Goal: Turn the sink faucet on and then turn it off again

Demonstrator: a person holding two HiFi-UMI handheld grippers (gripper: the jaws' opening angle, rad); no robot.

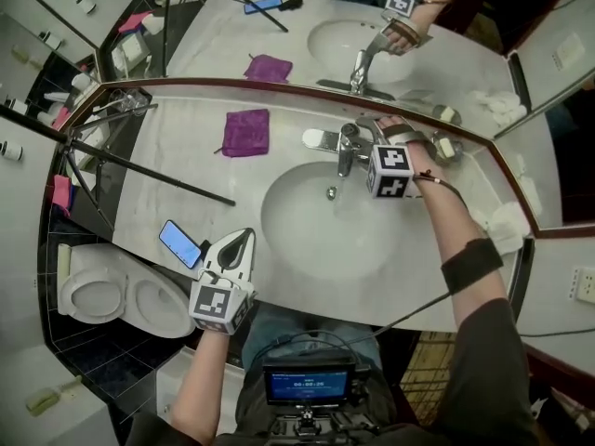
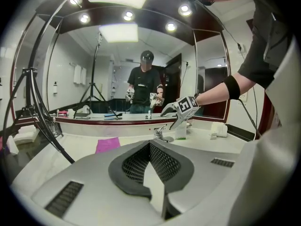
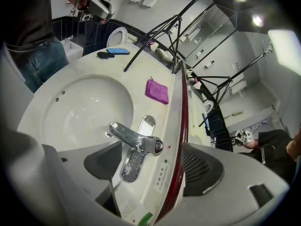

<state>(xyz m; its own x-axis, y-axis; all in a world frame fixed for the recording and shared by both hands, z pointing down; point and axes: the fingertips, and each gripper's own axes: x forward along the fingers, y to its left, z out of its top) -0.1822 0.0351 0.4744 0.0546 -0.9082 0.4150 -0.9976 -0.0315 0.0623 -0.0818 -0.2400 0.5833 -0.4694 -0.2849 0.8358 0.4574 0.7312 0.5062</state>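
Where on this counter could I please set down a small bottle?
Bare counter lies between the purple folded cloth and the chrome faucet, and between the black tripod leg, blue phone and white oval basin. Right of the faucet is crowded: the right gripper and small toiletries.

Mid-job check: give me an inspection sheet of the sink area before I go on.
Surface: pale counter with a round basin; no water seen running.
Job's things: faucet behind the basin, between the right gripper's jaws, not clamped.
Clutter: purple cloth at left; tripod leg crossing the counter; phone at the front edge; white towel at right.
Grippers: right gripper open around the faucet; left gripper shut, empty, at the front edge.
Cables: thin cable along the right forearm.
Surroundings: mirror behind the sink; toilet at left.
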